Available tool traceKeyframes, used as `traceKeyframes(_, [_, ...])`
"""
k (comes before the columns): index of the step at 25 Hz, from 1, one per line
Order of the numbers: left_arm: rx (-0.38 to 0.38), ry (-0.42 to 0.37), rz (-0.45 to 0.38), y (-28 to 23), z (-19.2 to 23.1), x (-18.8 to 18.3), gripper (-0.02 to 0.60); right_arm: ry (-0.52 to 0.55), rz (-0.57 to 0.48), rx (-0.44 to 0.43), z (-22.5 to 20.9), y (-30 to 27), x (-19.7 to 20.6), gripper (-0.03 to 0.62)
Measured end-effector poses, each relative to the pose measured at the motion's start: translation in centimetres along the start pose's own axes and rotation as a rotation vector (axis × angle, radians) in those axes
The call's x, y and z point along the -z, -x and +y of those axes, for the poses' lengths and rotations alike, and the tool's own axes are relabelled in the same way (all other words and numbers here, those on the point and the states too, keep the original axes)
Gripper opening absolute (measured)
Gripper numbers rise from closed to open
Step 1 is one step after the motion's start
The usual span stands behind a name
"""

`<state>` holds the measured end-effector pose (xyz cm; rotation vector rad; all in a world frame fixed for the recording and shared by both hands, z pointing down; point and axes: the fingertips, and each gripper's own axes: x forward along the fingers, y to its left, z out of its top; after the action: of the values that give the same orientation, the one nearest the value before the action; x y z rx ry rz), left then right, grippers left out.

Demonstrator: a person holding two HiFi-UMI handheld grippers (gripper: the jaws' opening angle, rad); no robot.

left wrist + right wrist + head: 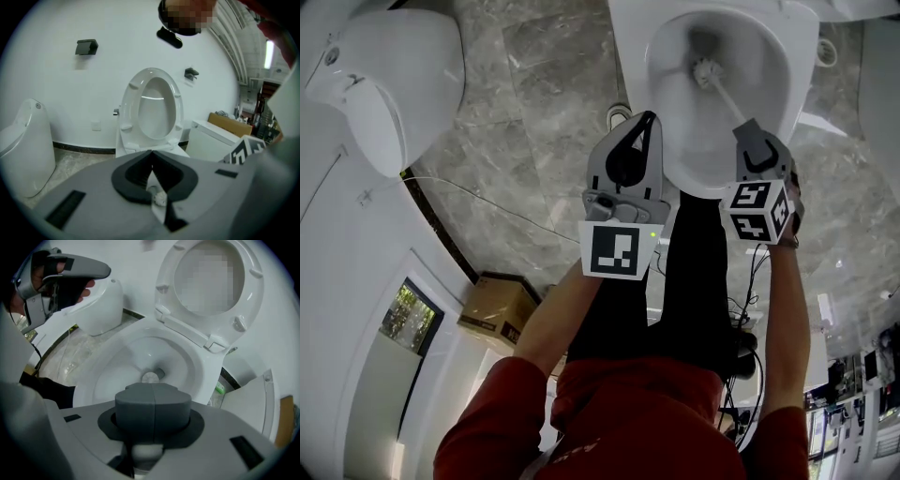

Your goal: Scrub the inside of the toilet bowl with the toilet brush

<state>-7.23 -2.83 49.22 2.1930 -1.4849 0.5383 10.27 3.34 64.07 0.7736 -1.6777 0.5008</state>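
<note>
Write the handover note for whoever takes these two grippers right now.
Right gripper: shut on the toilet brush handle. The brush head is down inside the toilet bowl, near the drain.
Left gripper: shut and empty, held beside the bowl's near rim.
Seat: raised.
Done: the brush is in the bowl. How much has been scrubbed cannot be told.
Left: probably work the head around the bowl's inner walls, with the left gripper kept clear.

Toilet brush (707,72) inside toilet bowl (801,66)
</note>
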Motion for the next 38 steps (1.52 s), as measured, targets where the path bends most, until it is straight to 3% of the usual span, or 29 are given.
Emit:
traceKeyframes(8, [-0.022, 0.005, -0.002, 0.4, 0.8, 0.4, 0.0, -0.199, -0.046, -0.077, 5.8, 4.9, 1.4, 0.146])
traceKeyframes(12, [-0.018, -0.003, -0.013, 0.5, 0.2, 0.1, 0.0, -0.26, -0.132, -0.097, 7.1, 4.9, -1.4, 0.146])
traceKeyframes(15, [-0.015, -0.007, -0.013, 0.5, 0.0, 0.0, 0.0, -0.292, -0.193, -0.087, 5.0, 3.5, -5.0, 0.146])
traceKeyframes(19, [-0.013, -0.01, -0.015, 0.7, -0.4, 0.0, 0.0, -0.219, -0.241, -0.034, 0.5, 1.7, -9.5, 0.146])
traceKeyframes(22, [-0.009, -0.017, -0.015, 0.7, -0.5, 0.1, 0.0, -0.154, -0.211, 0.015, -3.3, 0.9, -10.0, 0.146])
traceKeyframes(28, [-0.011, -0.02, -0.02, 0.3, -0.6, -0.5, 0.0, -0.065, -0.139, 0.086, -8.2, 1.5, -6.5, 0.146])
traceKeyframes(33, [-0.014, -0.016, -0.026, 0.2, -0.9, -0.7, 0.0, 0.036, -0.073, 0.11, -7.9, 2.5, -2.2, 0.146])
traceKeyframes(38, [-0.023, -0.01, -0.023, 0.5, -2.0, -0.5, 0.0, 0.055, -0.015, 0.082, -6.1, 4.9, 2.5, 0.146])
